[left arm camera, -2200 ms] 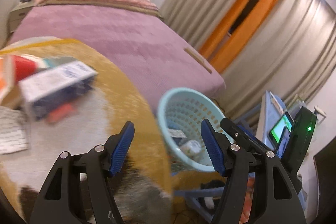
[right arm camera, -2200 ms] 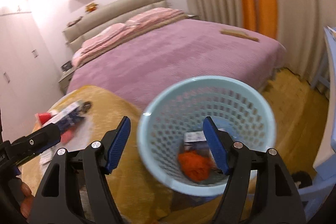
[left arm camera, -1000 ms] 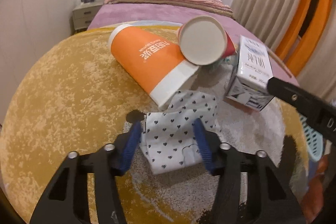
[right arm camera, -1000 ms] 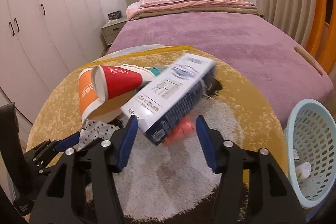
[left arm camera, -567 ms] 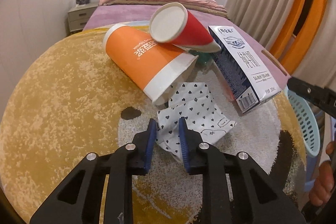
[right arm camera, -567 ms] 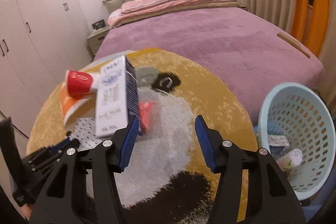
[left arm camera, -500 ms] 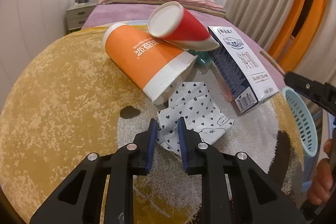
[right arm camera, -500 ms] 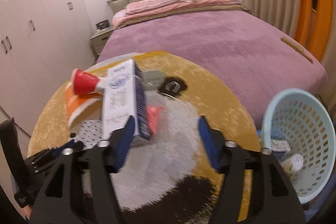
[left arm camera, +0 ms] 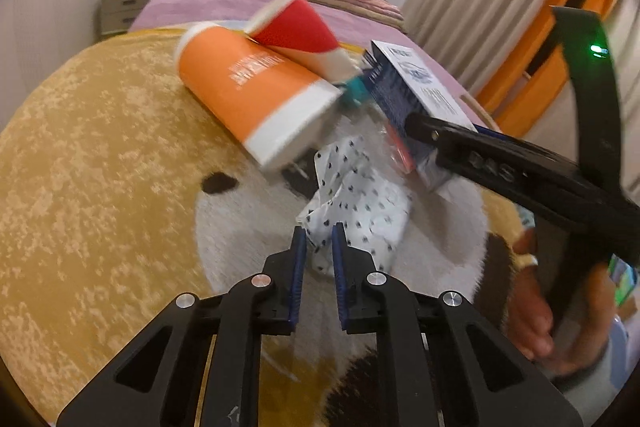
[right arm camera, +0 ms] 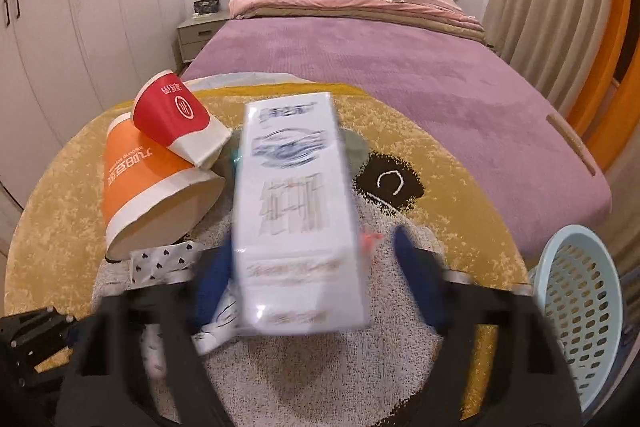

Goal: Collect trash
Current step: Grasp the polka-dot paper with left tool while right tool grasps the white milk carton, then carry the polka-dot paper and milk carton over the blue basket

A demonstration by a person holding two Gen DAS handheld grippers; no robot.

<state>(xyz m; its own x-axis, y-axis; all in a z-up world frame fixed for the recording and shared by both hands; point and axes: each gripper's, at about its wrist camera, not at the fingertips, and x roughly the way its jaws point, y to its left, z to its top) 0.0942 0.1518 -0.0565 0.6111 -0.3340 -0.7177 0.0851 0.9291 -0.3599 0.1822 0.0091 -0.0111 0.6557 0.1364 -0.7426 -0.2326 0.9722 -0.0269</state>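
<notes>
My left gripper (left arm camera: 319, 241) is shut on the near corner of a white wrapper with black hearts (left arm camera: 360, 195), which lies crumpled on the round rug. Behind it lie an orange paper cup (left arm camera: 256, 95), a red paper cup (left arm camera: 296, 31) and a white and blue milk carton (left arm camera: 416, 99). My right gripper (right arm camera: 316, 279) is open, its blurred blue fingers on either side of the near end of the milk carton (right arm camera: 296, 211). The orange cup (right arm camera: 148, 183), red cup (right arm camera: 176, 115) and wrapper (right arm camera: 160, 263) lie left of the carton. The light blue trash basket (right arm camera: 580, 307) stands at the right.
The yellow and white round rug (right arm camera: 460, 187) lies at the foot of a purple bed (right arm camera: 400, 67). White wardrobes (right arm camera: 60, 7) line the left wall, with a nightstand (right arm camera: 196, 35) beside the bed. Grey and orange curtains (left arm camera: 500, 7) hang at the right. My right gripper's body (left arm camera: 520, 167) crosses the left wrist view.
My left gripper has closed onto the heart wrapper and lifted its corner. My right gripper swung from the basket to the rug and now straddles the milk carton.
</notes>
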